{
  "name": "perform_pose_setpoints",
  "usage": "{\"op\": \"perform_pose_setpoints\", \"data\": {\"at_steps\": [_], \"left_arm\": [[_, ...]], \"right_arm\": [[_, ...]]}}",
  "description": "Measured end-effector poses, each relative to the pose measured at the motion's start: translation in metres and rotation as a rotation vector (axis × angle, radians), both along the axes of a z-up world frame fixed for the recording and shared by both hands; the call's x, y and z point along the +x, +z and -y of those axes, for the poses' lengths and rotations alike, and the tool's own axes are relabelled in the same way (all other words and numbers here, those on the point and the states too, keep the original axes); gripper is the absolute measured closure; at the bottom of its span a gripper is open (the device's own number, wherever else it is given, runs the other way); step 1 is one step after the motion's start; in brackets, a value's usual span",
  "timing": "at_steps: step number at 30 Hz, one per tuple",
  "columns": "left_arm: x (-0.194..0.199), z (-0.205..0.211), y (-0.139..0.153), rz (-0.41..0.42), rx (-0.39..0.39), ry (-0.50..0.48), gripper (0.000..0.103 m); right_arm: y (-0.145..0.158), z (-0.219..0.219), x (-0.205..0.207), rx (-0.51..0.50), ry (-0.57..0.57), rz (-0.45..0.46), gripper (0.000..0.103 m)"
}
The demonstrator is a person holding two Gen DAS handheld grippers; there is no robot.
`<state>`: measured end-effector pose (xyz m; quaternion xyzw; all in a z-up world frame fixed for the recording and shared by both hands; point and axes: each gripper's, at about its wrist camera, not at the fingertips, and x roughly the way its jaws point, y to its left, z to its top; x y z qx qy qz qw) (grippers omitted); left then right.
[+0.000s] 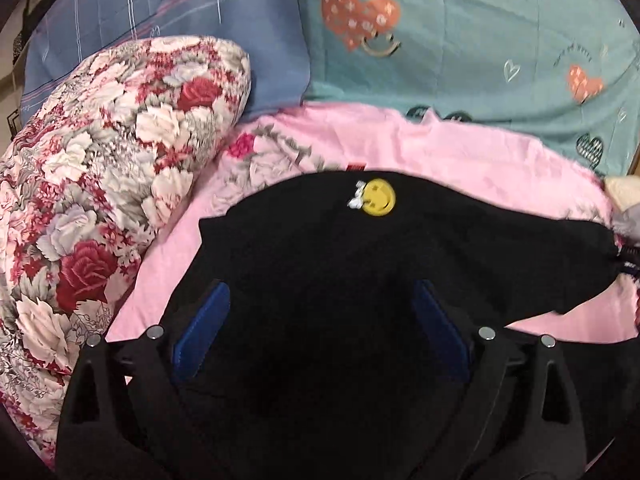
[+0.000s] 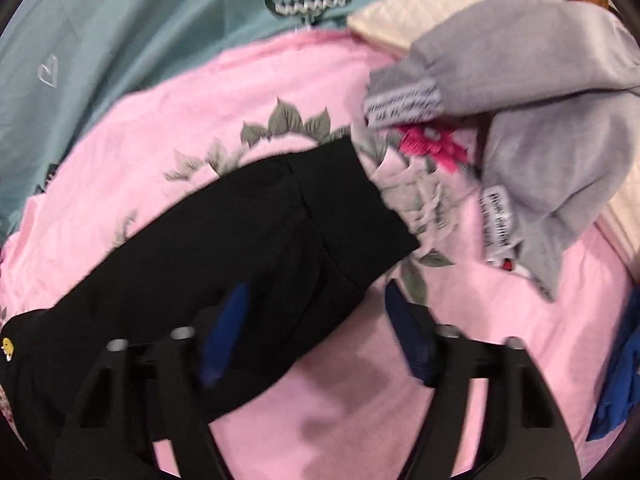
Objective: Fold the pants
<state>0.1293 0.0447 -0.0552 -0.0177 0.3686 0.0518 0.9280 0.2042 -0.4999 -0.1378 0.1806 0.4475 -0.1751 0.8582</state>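
Black fingers of my left gripper (image 1: 320, 316) fill the bottom of the left wrist view, blue pads (image 1: 204, 330) spread wide apart, nothing clamped between them. Under and between them lie the pants (image 1: 360, 264), a black mass across the lower middle of the frame, on a pink sheet (image 1: 460, 152). A yellow smiley patch (image 1: 379, 197) sits on the pants near their upper edge, just above centre. At the left bulges a floral quilt (image 1: 100, 184); a blue pillow (image 1: 160, 8) is at upper left and a teal cover (image 1: 500, 40) with hearts at upper right.

From the right wrist view, my right gripper (image 2: 316, 320) is also apart, its pads blurred; the left finger is over the pants' edge, the right one over bare pink sheet (image 2: 460, 360), and I pinch nothing. The pants (image 2: 240, 240) run as a black band from lower left up to the centre, ending in a straight hem. The smiley (image 2: 8, 347) peeks at the far left edge. A grey garment (image 2: 540, 120) with printed labels is heaped at upper right, close to the hem but apart from it. Something blue (image 2: 616, 380) lies at the right edge.
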Motion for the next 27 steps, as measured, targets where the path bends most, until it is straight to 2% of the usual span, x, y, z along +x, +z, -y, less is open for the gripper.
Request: {"op": "perform_pose_setpoints", "data": {"at_steps": [1, 3, 8, 9, 10, 11, 12, 13, 15, 18, 19, 20, 24, 25, 27], "left_arm": [[0.004, -0.003, -0.007, -0.017, 0.009, 0.014, 0.009], [0.010, -0.014, -0.018, -0.039, 0.020, 0.042, 0.009], [0.020, -0.026, -0.025, -0.046, 0.059, 0.077, 0.009], [0.022, -0.027, -0.024, -0.045, 0.067, 0.083, 0.009], [0.024, -0.028, -0.024, -0.046, 0.068, 0.086, 0.009], [0.026, -0.029, -0.024, -0.053, 0.063, 0.085, 0.009], [0.029, -0.030, -0.024, -0.064, 0.056, 0.083, 0.009], [0.032, -0.033, -0.023, -0.080, 0.047, 0.082, 0.009], [0.035, -0.037, -0.019, -0.092, 0.045, 0.080, 0.009], [0.033, -0.044, -0.004, -0.048, 0.101, 0.082, 0.009], [0.033, -0.049, 0.003, -0.032, 0.118, 0.084, 0.009], [0.033, -0.052, 0.007, -0.027, 0.119, 0.086, 0.009], [0.043, -0.068, 0.015, -0.019, 0.104, 0.069, 0.009], [0.050, -0.071, 0.013, -0.020, 0.133, 0.063, 0.009], [0.062, -0.075, 0.008, -0.029, 0.173, 0.052, 0.009]], "right_arm": [[0.001, -0.003, 0.005, -0.072, -0.016, -0.005, 0.065], [0.004, -0.004, 0.009, -0.063, 0.027, 0.019, 0.091], [0.037, 0.016, -0.003, -0.213, -0.012, 0.063, 0.091], [0.036, 0.025, -0.006, -0.229, -0.026, 0.043, 0.091], [0.033, 0.032, -0.006, -0.237, -0.036, 0.023, 0.084], [0.025, 0.038, -0.004, -0.240, -0.035, -0.016, 0.070], [0.005, 0.044, 0.003, -0.248, -0.030, -0.147, 0.040], [0.000, 0.046, 0.003, -0.258, -0.024, -0.167, 0.036], [0.021, 0.040, -0.007, -0.322, -0.032, -0.127, 0.036], [0.071, 0.015, -0.027, -0.405, -0.039, 0.064, 0.034], [0.080, 0.006, -0.029, -0.401, -0.018, 0.101, 0.034], [0.091, -0.013, -0.029, -0.359, 0.054, 0.149, 0.034], [0.094, -0.079, -0.003, -0.255, 0.312, 0.161, 0.034], [0.089, -0.100, 0.009, -0.237, 0.378, 0.149, 0.034], [0.077, -0.128, 0.029, -0.239, 0.438, 0.113, 0.035]]}}
